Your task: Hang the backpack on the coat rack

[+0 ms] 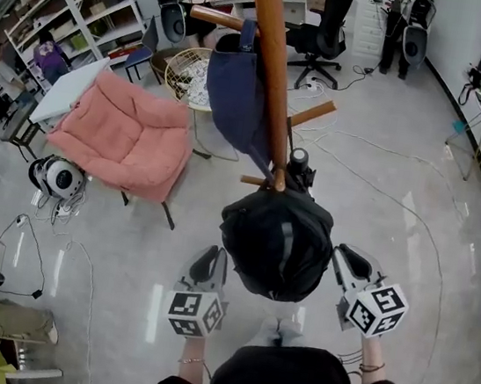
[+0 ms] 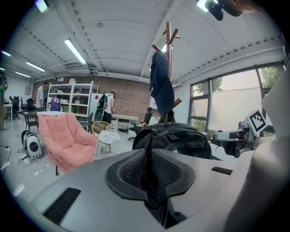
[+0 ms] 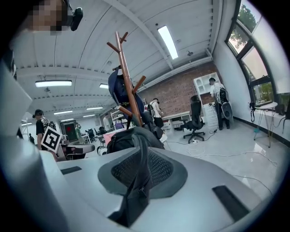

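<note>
Grips a thin black strap [image 2: 148, 149] in the left claw [image 2: 150, 174], jaws drawn narrow on it. Carries the backpack [image 1: 278, 241] slung between both claws, just ahead of them and near the coat rack [image 1: 270, 75], under a navy garment [image 1: 237, 89] already hung there. Pinches a second strap [image 3: 139, 154] the same way in the right claw [image 3: 138, 181]. Could lose either strap from so slim a bite under the bag's weight, or snag the garment and miss the bare peg [image 1: 312, 114] up ahead.
</note>
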### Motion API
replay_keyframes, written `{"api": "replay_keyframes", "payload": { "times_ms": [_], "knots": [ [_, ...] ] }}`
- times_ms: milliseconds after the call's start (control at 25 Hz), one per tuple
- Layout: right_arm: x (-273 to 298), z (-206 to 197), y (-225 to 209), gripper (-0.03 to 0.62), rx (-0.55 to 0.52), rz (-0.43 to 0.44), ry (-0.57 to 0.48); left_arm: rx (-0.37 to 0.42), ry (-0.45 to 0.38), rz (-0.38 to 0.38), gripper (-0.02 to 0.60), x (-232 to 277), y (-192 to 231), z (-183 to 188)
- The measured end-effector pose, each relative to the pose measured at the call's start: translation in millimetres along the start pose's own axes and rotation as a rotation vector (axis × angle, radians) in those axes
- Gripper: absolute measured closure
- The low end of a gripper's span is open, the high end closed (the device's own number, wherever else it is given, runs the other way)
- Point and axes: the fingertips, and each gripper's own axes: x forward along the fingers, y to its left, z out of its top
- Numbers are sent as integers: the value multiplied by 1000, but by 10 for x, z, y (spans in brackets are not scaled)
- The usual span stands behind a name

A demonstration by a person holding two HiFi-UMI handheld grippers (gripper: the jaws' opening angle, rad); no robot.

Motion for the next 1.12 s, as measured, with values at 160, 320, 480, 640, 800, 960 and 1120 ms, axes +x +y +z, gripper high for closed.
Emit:
{"api": "replay_keyframes", "payload": {
  "times_ms": [160, 320, 480, 640, 800, 960, 1120],
  "knots": [
    [-39, 149, -26, 568, -42, -24, -21, -15, -38, -7, 540, -65, -24, 135],
    [-100, 280, -17, 572, -60, -25, -43, 22, -61, -14, 555, -167, -46, 273],
    [-185, 441, -13, 576, -75, -25, -72, 64, -81, -16, 561, -283, -68, 410],
    [-246, 606, -39, 577, -91, -35, -110, 82, -110, -9, 565, -373, -48, 523],
    [-312, 720, -48, 578, -108, -46, -140, 96, -151, -7, 566, -476, -27, 650],
    [-403, 819, -68, 580, -120, -60, -170, 119, -184, -2, 566, -560, -19, 762],
    [-471, 871, -65, 580, -144, -57, -200, 120, -210, 9, 566, -632, 3, 806]
  ]
}}
